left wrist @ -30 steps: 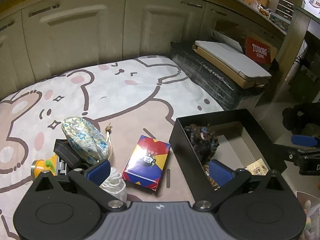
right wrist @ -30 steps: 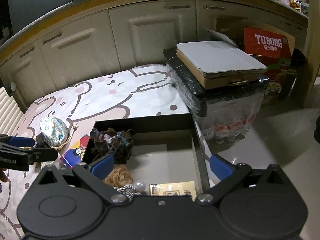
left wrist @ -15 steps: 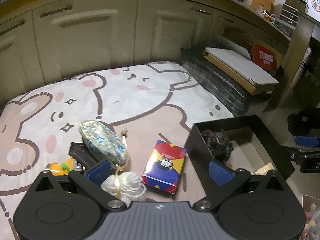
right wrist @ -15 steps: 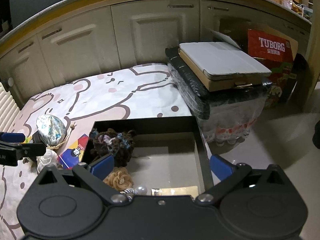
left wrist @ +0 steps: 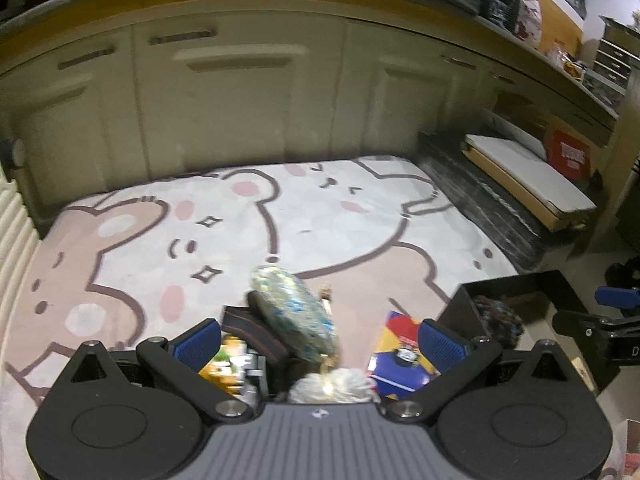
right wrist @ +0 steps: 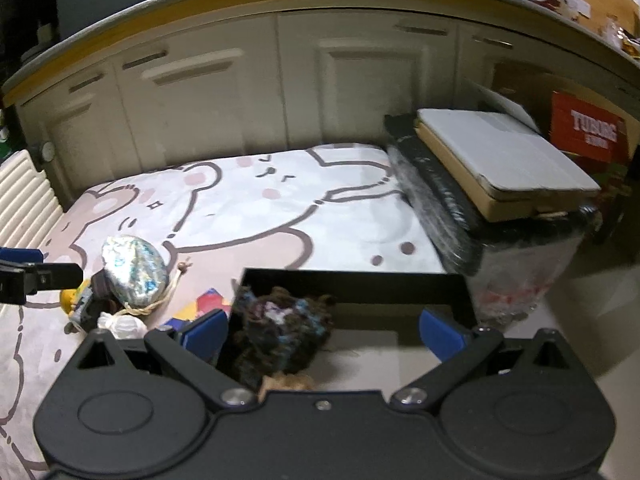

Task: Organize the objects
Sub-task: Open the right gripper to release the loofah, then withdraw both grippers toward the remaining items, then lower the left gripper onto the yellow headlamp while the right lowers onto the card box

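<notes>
Left wrist view: left gripper (left wrist: 320, 342) open, empty, nearer iridescent shell (left wrist: 290, 314), long axis slanting away-left; right gripper (right wrist: 322, 332) open over black box (right wrist: 352, 280).

Cream cabinets (right wrist: 280, 92), a red Tuborg carton (right wrist: 586, 128), perhaps a radiator (right wrist: 22, 196).

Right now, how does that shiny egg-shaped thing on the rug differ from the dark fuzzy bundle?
The shiny egg-shaped thing lies out on the bear rug; the dark fuzzy bundle sits inside the black box. The egg looks smooth and glossy, silver-blue; the bundle looks woolly and mostly dark. Neither is held by a tool.
</notes>
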A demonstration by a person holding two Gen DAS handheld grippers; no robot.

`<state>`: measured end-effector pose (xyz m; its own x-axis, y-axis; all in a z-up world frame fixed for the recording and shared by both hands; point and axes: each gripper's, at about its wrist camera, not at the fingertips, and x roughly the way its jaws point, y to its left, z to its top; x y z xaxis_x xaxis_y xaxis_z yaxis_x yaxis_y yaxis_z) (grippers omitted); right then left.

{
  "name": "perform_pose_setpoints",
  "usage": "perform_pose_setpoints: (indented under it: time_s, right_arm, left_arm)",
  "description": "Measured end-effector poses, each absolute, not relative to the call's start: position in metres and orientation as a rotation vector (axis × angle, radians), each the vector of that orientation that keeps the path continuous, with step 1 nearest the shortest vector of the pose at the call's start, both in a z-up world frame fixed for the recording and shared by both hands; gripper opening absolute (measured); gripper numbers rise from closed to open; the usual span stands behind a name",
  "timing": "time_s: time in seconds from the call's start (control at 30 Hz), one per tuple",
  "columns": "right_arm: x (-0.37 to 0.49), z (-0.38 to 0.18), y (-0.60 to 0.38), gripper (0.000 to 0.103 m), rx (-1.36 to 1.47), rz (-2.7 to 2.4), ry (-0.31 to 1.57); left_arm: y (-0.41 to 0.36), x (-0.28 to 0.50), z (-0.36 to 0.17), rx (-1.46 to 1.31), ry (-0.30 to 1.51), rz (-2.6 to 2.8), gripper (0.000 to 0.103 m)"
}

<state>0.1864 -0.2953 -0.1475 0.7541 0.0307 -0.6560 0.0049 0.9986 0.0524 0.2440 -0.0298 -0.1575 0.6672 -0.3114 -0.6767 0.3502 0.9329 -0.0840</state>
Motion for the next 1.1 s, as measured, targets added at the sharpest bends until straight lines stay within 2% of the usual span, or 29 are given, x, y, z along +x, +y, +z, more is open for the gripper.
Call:
perform_pose_setpoints:
  time_s: [0.4, 0.8, 0.87, 1.0, 1.1]
  right_arm:
    - [0.199, -0.141, -0.267, 0.103, -0.027, 0.112, 0.69]
    - [0.222, -0.151, -0.213, 0.103, -0.37, 0.347, 0.692]
    - [0.226, -0.155, -0.205, 0.103, -0.43, 0.383, 0.702]
    - [0.234, -0.165, -0.191, 0.103, -0.522, 0.462, 0.73]
    - [0.238, -0.178, -0.178, 0.103, -0.624, 0.533, 0.761]
  left_arm:
    - [0.013, 0.249, -0.158, -0.01, 0.726, -0.261, 0.103]
    - [0.04, 0.252, -0.172, -0.073, 0.744, -0.264, 0.103]
    - [0.043, 0.254, -0.171, -0.097, 0.731, -0.278, 0.101]
    - [0.046, 0.26, -0.174, -0.13, 0.745, -0.313, 0.083]
    - [0.05, 0.264, -0.182, -0.177, 0.78, -0.319, 0.078]
